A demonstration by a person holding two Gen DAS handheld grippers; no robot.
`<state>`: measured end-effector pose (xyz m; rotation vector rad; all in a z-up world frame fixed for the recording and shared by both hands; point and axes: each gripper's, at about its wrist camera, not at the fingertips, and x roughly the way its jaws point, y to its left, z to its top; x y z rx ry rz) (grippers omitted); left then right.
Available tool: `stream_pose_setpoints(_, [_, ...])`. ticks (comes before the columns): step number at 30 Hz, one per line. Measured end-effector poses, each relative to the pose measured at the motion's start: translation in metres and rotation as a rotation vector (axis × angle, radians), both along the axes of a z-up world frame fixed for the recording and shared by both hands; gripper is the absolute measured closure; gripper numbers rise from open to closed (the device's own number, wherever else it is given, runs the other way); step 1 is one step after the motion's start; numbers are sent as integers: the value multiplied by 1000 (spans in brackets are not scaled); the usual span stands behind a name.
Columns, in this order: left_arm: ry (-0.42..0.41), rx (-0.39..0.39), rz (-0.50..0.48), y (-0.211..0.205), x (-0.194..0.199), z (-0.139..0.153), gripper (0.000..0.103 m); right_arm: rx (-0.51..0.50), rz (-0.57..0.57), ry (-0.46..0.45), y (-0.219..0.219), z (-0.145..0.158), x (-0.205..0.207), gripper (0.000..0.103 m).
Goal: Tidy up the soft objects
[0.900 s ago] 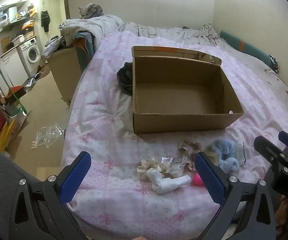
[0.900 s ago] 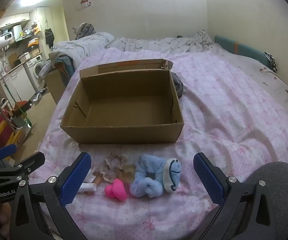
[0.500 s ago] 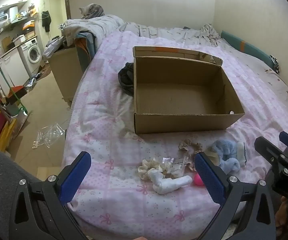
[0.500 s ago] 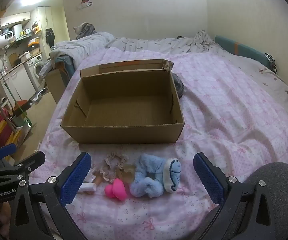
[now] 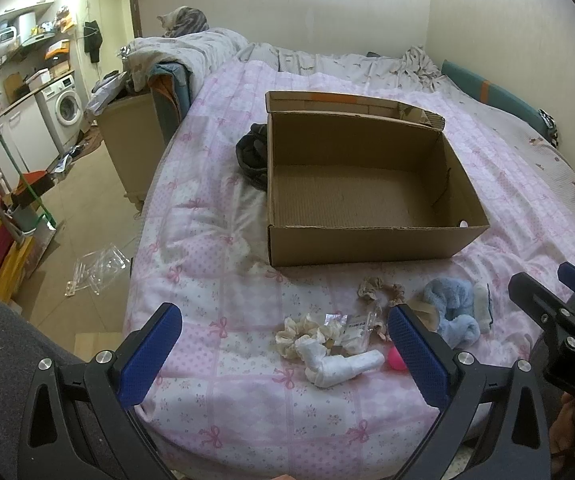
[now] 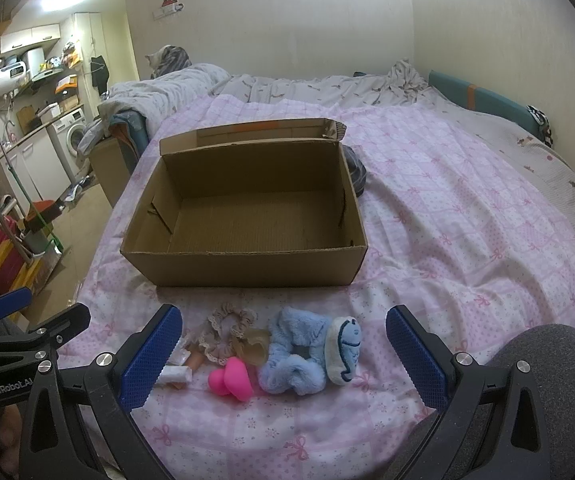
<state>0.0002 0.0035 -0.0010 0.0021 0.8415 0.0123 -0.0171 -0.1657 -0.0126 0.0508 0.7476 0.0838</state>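
An empty open cardboard box sits on the pink bed. In front of it lie a blue fluffy plush, a pink toy, a beige lace scrunchie, a cream scrunchie and a white rolled sock. My left gripper is open and empty, just short of the cream scrunchie and sock. My right gripper is open and empty, just short of the pink toy and blue plush.
A dark cloth bundle lies beside the box. A grey blanket is piled at the bed's far left. The floor with a clear plastic package, a washing machine and clutter lies left of the bed.
Both views have shifted very slightly; the grippers stay open and the objects have not moved.
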Motion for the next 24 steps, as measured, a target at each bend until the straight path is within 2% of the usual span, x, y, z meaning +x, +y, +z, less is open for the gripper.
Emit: stream_pose_setpoints(24, [1,4,1,0,-1,0,0,-6,4,2,2,0,1,0])
